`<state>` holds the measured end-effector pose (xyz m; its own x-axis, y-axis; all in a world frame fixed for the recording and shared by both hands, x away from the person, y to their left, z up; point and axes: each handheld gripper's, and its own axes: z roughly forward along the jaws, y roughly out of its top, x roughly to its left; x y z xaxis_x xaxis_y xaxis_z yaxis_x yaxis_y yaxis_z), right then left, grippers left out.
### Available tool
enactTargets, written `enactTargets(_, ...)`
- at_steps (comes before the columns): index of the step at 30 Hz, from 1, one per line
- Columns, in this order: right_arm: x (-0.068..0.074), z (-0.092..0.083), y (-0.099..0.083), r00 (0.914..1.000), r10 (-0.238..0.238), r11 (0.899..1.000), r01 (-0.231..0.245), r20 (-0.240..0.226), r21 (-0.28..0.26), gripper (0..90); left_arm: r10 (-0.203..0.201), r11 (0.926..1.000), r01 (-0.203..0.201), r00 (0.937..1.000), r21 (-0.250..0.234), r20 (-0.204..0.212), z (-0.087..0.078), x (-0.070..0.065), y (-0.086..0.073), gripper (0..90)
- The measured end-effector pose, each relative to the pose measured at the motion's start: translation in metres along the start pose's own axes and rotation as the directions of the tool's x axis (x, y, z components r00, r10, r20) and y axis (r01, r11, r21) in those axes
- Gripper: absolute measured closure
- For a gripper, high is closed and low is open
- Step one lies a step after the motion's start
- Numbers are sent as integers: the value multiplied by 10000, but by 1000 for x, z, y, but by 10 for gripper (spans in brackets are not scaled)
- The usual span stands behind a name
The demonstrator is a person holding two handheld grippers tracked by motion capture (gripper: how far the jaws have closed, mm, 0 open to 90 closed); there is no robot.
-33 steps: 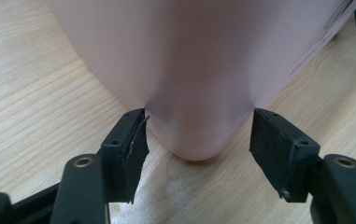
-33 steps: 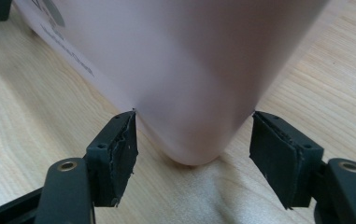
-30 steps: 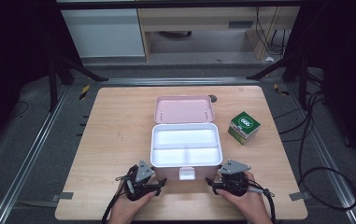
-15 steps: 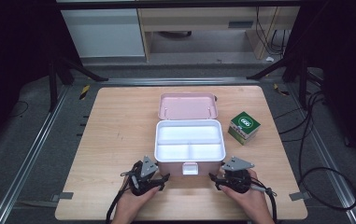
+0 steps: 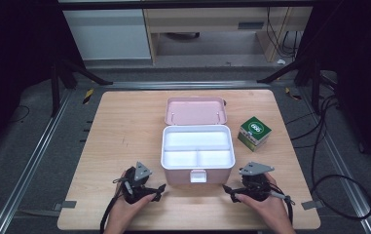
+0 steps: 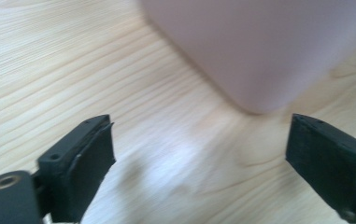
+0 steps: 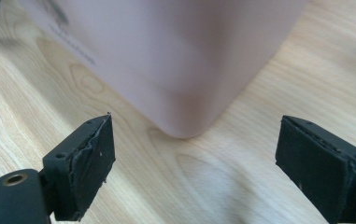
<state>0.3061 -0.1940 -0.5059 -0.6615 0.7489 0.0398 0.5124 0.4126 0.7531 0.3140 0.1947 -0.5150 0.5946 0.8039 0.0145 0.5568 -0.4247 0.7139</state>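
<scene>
The open pink box sits mid-table with its long axis 9-to-3, between 2 grippers: left gripper at its 7 o'clock, right gripper at 5, equally near, both just opened wide and empty.

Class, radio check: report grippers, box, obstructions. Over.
Left gripper and right gripper open, jaws just opened, nothing between them. Open pink plastic box with white tray sits between them, untouched. Green carton stands apart.

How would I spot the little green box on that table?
Start at the wooden table and find the open pink lunch box in its middle. Just right of it, standing apart, is the small box. It alone is green and white, with a round logo on top.
</scene>
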Motion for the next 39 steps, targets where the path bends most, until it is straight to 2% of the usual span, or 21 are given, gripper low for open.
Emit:
enactTargets(2,-8,-6,2,10000,-17,10000,17,-16,44,106,-167,9998,169,9996,106,-208,-1,10,-1,55)
enactTargets(3,-15,-12,3,9998,-20,10000,21,-186,42,87,-322,9992,330,9989,234,-331,-1,19,-4,49)
enactTargets(4,-15,-12,3,9998,-20,10000,21,-186,42,87,-322,9992,330,9989,234,-331,-1,19,-4,48)
enactTargets(6,-25,-21,7,9986,202,9998,-206,-483,-75,115,-430,9983,447,9981,374,-443,-1,28,-6,47)
enactTargets(7,-33,-28,14,9990,180,9998,-180,-404,-6,131,-501,9974,532,9967,479,-636,0,35,-9,46)
enactTargets(9,-37,-32,18,9995,46,9999,-43,-311,94,133,-537,9969,575,9962,544,-684,1,39,-10,46)
enactTargets(11,-46,-42,34,9994,9,10000,-7,-356,54,144,-732,9951,777,9946,613,-735,2,47,-14,46)
enactTargets(12,-46,-42,34,9994,9,10000,-7,-356,54,144,-732,9951,777,9946,613,-735,2,47,-14,46)
enactTargets(14,-52,-47,47,9990,-45,10000,45,-454,-2,151,-863,9941,910,9933,598,-770,3,51,-15,46)
enactTargets(16,-57,-50,61,9988,-277,9996,280,-407,64,160,-870,9935,926,9927,659,-841,4,54,-17,46)
enactTargets(17,-63,-52,75,9986,-354,9993,357,-385,54,174,-865,9935,927,9921,662,-910,4,57,-20,44)
enactTargets(18,-63,-52,75,9986,-354,9993,357,-385,54,174,-865,9935,927,9921,662,-910,4,57,-20,44)
enactTargets(19,-68,-52,89,9975,-432,9991,432,-554,-17,200,-890,9937,952,9911,596,-990,4,59,-20,43)
enactTargets(21,-69,-51,94,9969,-499,9987,500,-607,5,205,-904,9939,963,9907,545,-1021,5,60,-20,42)
enactTargets(23,-74,-48,113,9946,-804,9965,816,-651,166,251,-889,9943,943,9908,498,-1016,6,61,-20,28)
enactTargets(24,-74,-48,113,9946,-804,9965,816,-651,166,251,-889,9943,943,9908,498,-1016,6,61,-20,27)
enactTargets(28,-74,-46,138,9899,-1152,9930,1170,-822,176,302,-882,9950,925,9908,372,-1026,8,64,-20,24)
enactTargets(32,-70,-42,161,9799,-1633,9854,1677,-1142,297,340,-806,9962,832,9921,239,-958,9,68,-21,15)
enactTargets(33,-67,-40,171,9737,-1879,9806,1934,-1292,315,361,-743,9969,763,9931,193,-903,10,69,-21,9)
enactTargets(35,-66,-39,175,9716,-1933,9795,1991,-1363,299,372,-721,9971,739,9936,178,-865,10,69,-21,6)
enactTargets(39,-58,-30,191,9568,-2368,9675,2481,-1684,492,399,-723,9971,742,9934,176,-896,11,70,-20,1)
